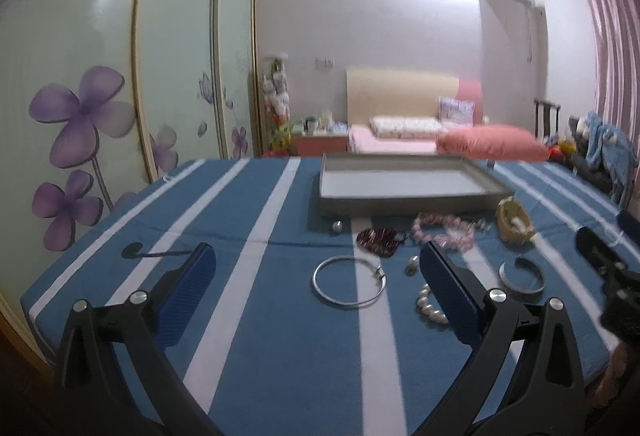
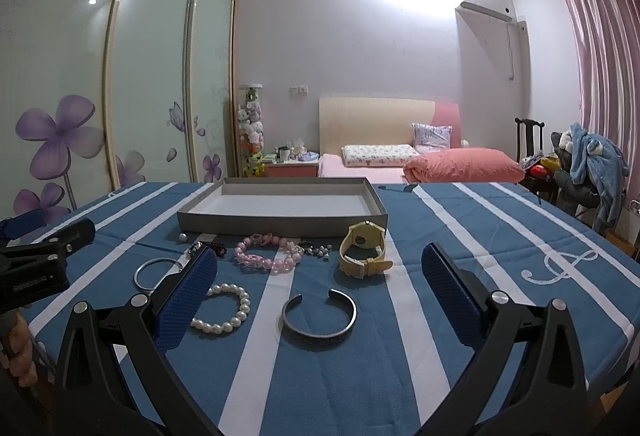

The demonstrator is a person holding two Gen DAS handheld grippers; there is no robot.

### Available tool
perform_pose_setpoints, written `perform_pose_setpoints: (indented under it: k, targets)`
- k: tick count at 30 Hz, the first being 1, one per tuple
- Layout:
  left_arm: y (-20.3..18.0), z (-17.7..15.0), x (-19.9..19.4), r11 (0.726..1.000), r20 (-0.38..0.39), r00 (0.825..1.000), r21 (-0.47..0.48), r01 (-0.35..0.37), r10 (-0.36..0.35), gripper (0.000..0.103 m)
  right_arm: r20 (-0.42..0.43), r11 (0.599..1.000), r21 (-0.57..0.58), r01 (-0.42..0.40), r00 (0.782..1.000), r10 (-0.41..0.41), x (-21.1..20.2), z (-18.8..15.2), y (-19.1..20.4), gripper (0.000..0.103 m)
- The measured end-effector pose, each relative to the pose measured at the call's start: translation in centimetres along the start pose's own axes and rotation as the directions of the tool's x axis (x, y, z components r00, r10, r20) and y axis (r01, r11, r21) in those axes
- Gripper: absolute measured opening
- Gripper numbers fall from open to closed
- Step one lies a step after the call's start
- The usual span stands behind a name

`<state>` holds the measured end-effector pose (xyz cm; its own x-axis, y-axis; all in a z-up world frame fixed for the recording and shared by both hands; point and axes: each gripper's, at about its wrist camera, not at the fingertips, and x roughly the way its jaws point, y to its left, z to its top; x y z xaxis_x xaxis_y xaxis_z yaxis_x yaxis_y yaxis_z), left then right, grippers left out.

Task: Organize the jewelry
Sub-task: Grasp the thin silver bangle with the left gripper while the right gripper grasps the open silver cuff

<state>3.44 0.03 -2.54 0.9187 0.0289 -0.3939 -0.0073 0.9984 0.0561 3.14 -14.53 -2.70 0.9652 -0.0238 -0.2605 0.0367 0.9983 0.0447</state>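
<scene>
A shallow grey rectangular cardboard tray [image 2: 280,222] with a white floor sits on the blue counter cloth with white stripes [image 2: 460,244], its long axis running left to right across the far side of the counter, open side up.

The jewelry lies in a loose group on the cloth in front of the tray's near wall. A yellow wristwatch [image 2: 365,250] rests on its edge near the tray's right corner, its dial facing the right wrist camera and its strap ends trailing to the right. A pink beaded bracelet [image 2: 269,254] lies flat to the left of the watch, with a dark red beaded piece [image 1: 378,240] further left. A thin silver hoop bangle [image 1: 349,286] lies flat on the left side of the group. A white pearl bracelet [image 2: 226,308] lies nearer the front edge, and beside it, to the right, a dark metal open cuff bracelet [image 2: 319,318] lies flat with its gap pointing toward the tray. A small silver bead [image 1: 337,227] sits just beside the tray's near wall.

The left gripper [image 1: 316,276] hovers above the cloth with its blue-padded fingers [image 1: 188,292] spread wide and holding nothing. The right gripper [image 2: 316,276] likewise has its fingers [image 2: 448,288] spread apart and empty, looking over the cuff bracelet.
</scene>
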Motion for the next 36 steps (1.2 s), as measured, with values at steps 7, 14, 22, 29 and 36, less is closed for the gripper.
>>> perform_pose_setpoints:
  k: [7,14,22,29,36]
  targets:
    - [-0.8,0.1,6.1,0.994,-0.237,0.971,0.107,0.037,-0.011,0.099,-0.093,0.999,0.033,0.008,0.996,-0.005,1.6,-0.3,-1.1,0.101]
    - [-1.2,-0.1,11.0,0.991,-0.432,0.9,0.081,0.102,-0.057,0.099,-0.177,0.999,0.037,0.0,0.984,0.007,2.8,-0.4,-1.5,0.101]
    - [-1.1,0.0,13.0,0.994,-0.497,0.867,0.068,0.088,-0.043,0.099,-0.244,0.997,0.079,-0.006,0.969,0.025,4.1,-0.2,-2.5,0.101]
    - [-1.3,0.4,13.8,0.993,-0.508,0.857,0.018,0.114,-0.089,0.091,-0.289,0.997,0.083,-0.009,0.957,0.032,4.9,0.2,-2.7,0.101]
    - [-1.3,1.0,14.0,0.991,-0.489,0.866,0.021,0.129,-0.102,0.071,-0.366,0.999,0.046,-0.019,0.93,0.035,6.4,0.4,-2.4,0.101]
